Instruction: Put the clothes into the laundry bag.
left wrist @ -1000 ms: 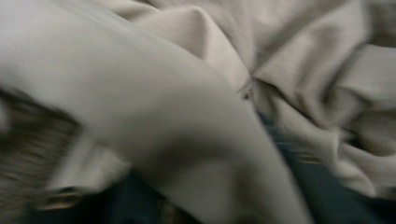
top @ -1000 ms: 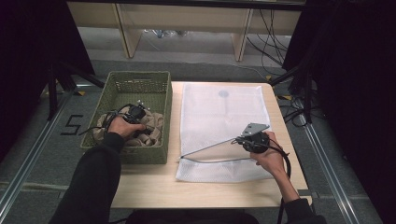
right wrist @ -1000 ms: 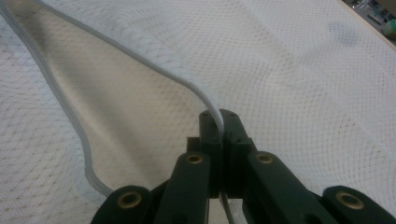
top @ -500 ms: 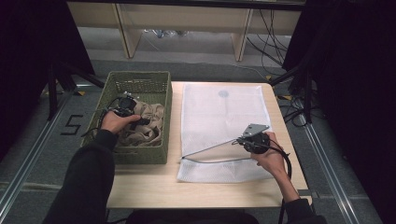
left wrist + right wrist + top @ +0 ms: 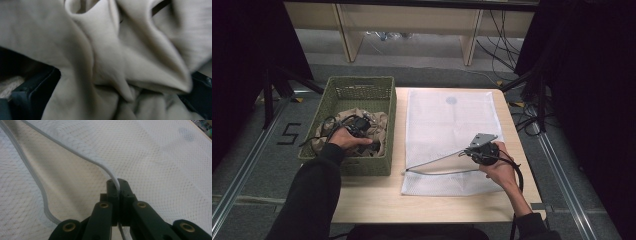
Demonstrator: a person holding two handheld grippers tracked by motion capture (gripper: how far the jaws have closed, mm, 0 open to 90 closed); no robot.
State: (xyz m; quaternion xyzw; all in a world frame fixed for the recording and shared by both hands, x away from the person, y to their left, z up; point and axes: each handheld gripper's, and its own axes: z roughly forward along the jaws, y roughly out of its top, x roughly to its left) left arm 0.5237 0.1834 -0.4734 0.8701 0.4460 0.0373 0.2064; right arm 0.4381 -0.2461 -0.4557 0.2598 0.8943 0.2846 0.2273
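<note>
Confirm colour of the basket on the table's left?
Olive green: a woven rectangular basket, holding crumpled beige cloth. Clearest in the high view.

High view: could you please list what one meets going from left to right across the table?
Green basket with beige cloth and the left gripper → white mesh bag → right gripper, jaws pinching the bag's raised opening edge.

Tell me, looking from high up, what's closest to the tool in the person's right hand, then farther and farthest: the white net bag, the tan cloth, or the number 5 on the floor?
1. White net bag: the right tool is pinching its rim.
2. Tan cloth: to the left, inside the green basket.
3. Number 5: on the floor, left of the basket.
</note>
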